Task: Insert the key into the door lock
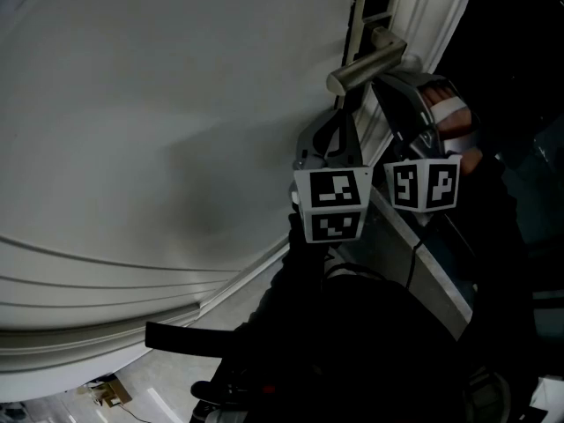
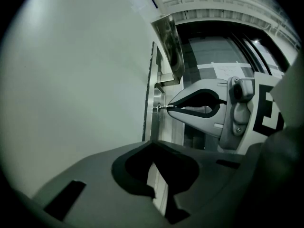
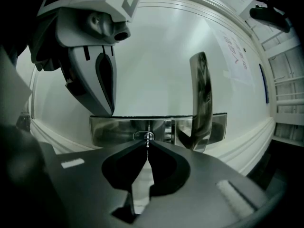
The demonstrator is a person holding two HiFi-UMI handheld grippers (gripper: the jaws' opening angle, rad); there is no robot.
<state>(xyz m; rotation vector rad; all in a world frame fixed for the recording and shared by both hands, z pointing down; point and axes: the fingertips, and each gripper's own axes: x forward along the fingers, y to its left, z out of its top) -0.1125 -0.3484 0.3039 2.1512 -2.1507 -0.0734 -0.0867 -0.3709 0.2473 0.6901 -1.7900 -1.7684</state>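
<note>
Right gripper pinches the key, probably light, stiff and slippery, best held flat by its bow, at the lock cylinder just ahead; left gripper closed, empty, alongside.

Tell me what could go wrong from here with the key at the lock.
1. The right gripper pinches the key only at its jaw tips. With the key's tip at the lock cylinder, a slight tilt might jam it or twist it loose.
2. The left gripper, shut and empty, hangs close to the lock plate beside the cylinder, so the two grippers might bump.
</note>
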